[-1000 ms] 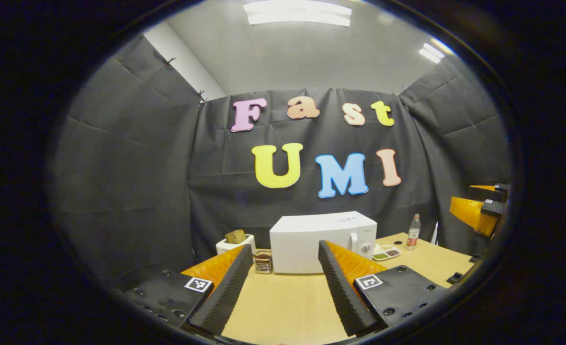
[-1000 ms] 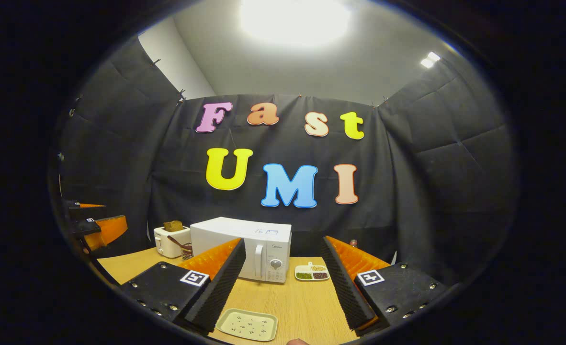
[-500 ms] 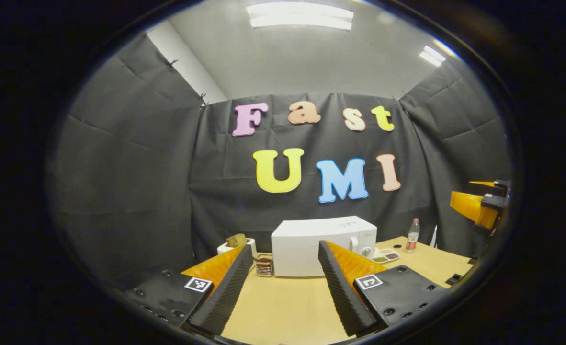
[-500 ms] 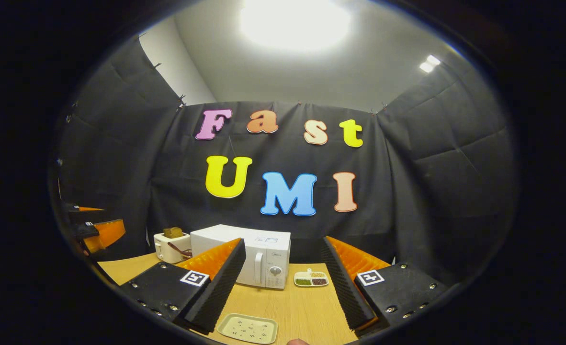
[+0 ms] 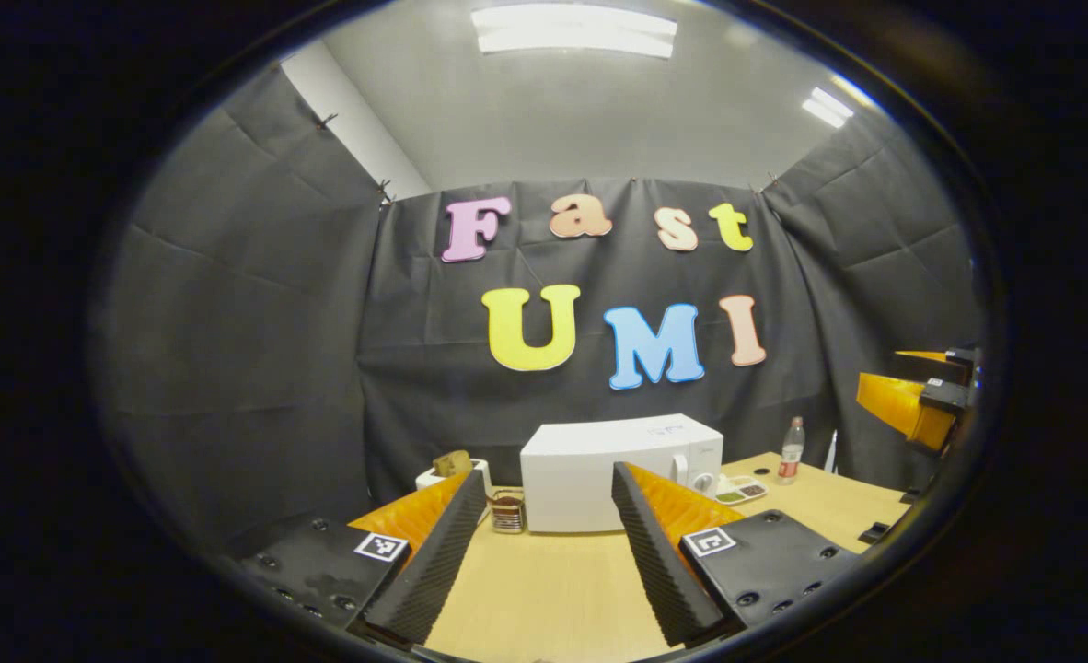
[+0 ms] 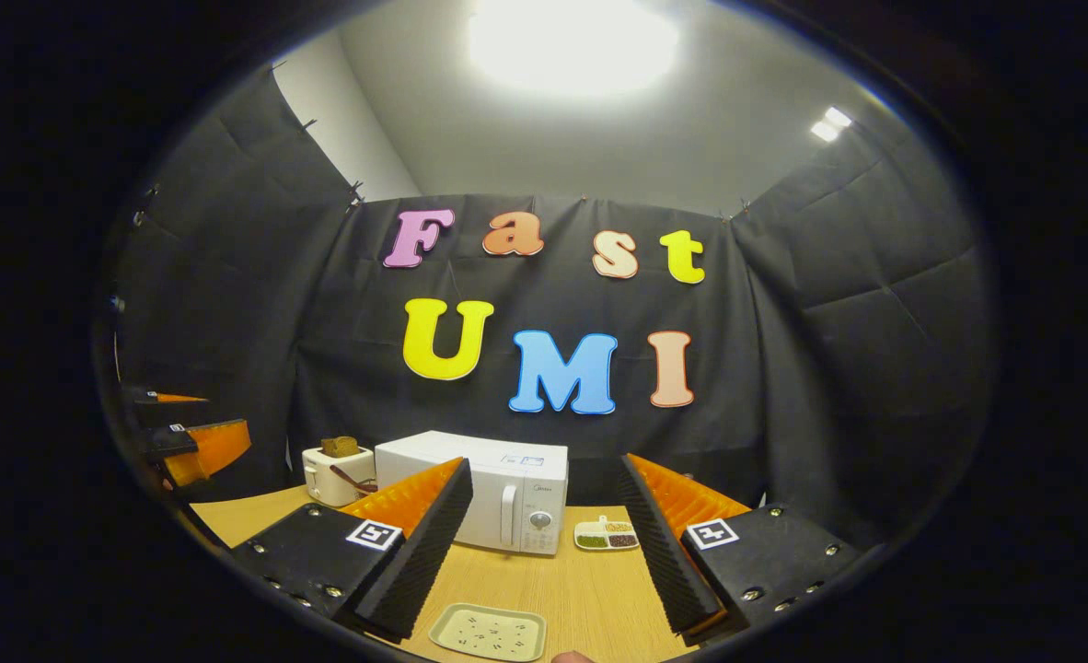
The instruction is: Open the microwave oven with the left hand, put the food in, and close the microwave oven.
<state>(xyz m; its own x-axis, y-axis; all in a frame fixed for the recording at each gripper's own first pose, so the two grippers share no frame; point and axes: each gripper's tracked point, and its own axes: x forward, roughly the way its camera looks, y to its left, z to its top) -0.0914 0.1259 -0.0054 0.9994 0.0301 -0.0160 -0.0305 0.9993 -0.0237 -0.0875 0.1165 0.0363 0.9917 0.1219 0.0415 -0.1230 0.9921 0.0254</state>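
Black cloth walls close in a wooden desk [image 5: 544, 589], and the white microwave oven [image 5: 599, 474] sits toward the back of it with its door shut. Just left of the microwave oven, the left gripper view shows a small dark-filled container [image 5: 507, 512] and, behind it, a white toaster [image 5: 447, 474] with bread in its slot; right of the microwave oven lie a divided dish of foods [image 5: 737, 491] and a plastic bottle [image 5: 791, 451]. The left tool [image 5: 544, 543] hangs released, its ribbed fingers spread wide with bare desk between them and the microwave oven beyond. The right tool [image 6: 544, 543] is likewise released, clear of everything. In the right gripper view the microwave oven [image 6: 498, 493] shows its handle and dial, the divided dish [image 6: 607, 535] sits just right of it, and a pale rectangular tray [image 6: 489, 632] lies on the desk well in front of it, between the fingers.
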